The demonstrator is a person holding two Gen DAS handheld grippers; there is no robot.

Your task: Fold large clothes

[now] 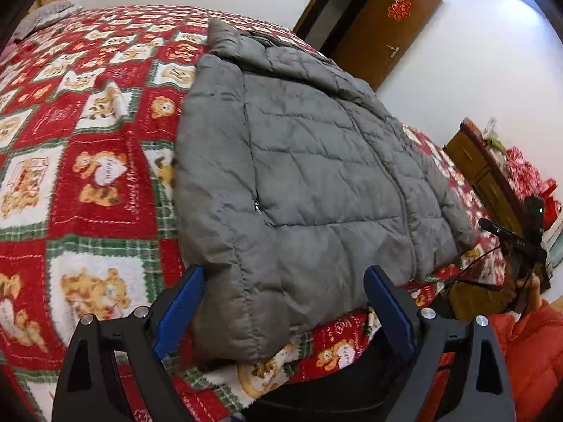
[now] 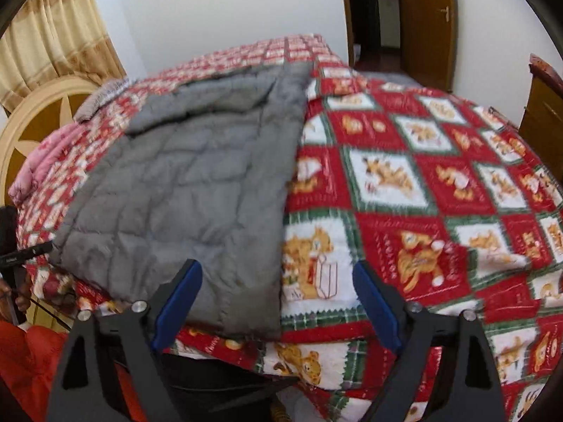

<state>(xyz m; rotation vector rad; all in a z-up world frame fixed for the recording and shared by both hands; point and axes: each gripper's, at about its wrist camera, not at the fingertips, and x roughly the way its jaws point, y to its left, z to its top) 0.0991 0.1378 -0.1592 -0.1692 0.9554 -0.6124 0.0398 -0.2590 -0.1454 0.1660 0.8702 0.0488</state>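
A grey quilted puffer jacket [image 1: 302, 176] lies flat on the bed, front up, zipper closed, hem toward me, hood at the far end. My left gripper [image 1: 285, 299] is open, its blue fingers straddling the jacket's near left hem corner, just above it. In the right wrist view the jacket [image 2: 183, 190] fills the left half. My right gripper [image 2: 278, 292] is open over the jacket's near right hem corner and the blanket beside it. The right gripper also shows in the left wrist view [image 1: 520, 246], held in a hand at the far right.
The bed is covered by a red, green and white bear-patterned blanket [image 2: 422, 193]. A pink pillow [image 2: 38, 165] and round headboard [image 2: 38, 119] are at the left. A wooden cabinet [image 1: 482, 168] stands right of the bed. A brown door [image 1: 383, 31] is behind.
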